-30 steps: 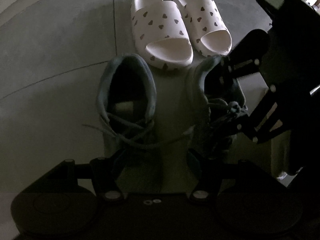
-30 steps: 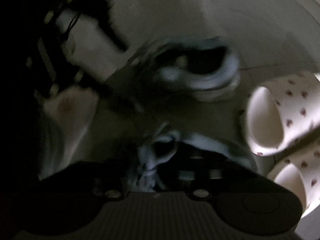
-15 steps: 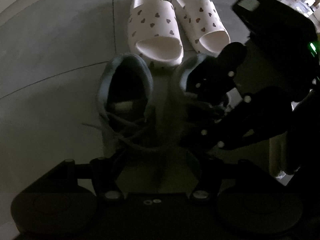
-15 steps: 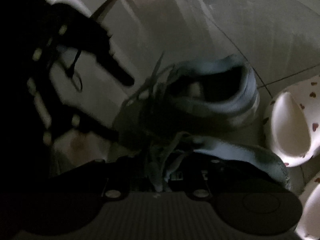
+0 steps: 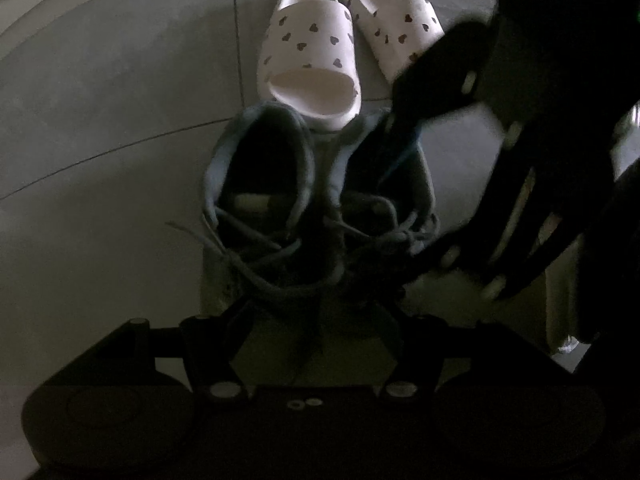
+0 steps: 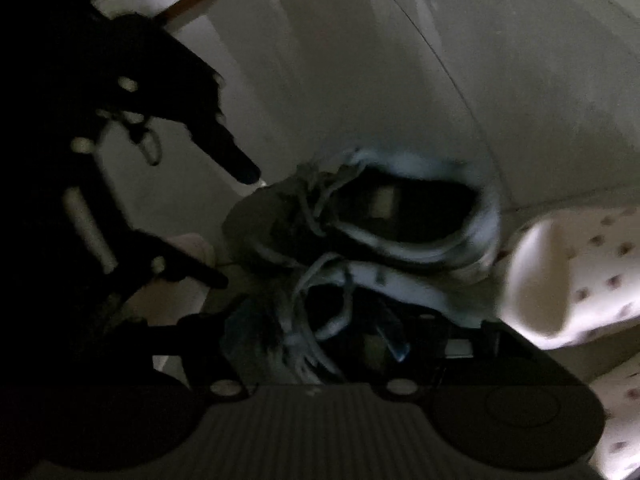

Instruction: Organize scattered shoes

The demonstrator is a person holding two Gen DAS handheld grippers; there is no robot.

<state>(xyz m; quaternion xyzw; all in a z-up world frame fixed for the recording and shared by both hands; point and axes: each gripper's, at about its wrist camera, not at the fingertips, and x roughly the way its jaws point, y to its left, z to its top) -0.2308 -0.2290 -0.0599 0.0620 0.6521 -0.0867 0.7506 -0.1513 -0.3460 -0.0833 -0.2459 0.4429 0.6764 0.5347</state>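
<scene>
While the right tongs (image 6: 316,340) sit clamped on the collar of the nearer sneaker (image 6: 360,312), that shoe lies touching its mate (image 6: 384,216), just beyond the fingers. The left tongs (image 5: 316,316) stand apart over both toes, gripping nothing. Ahead of them, the heart-print slides (image 5: 312,56) rest on the floor (image 5: 112,112), one touching a sneaker heel. Loose laces (image 5: 256,256) cross between the shoes; any drag could snag them and pull the pair crooked.
</scene>
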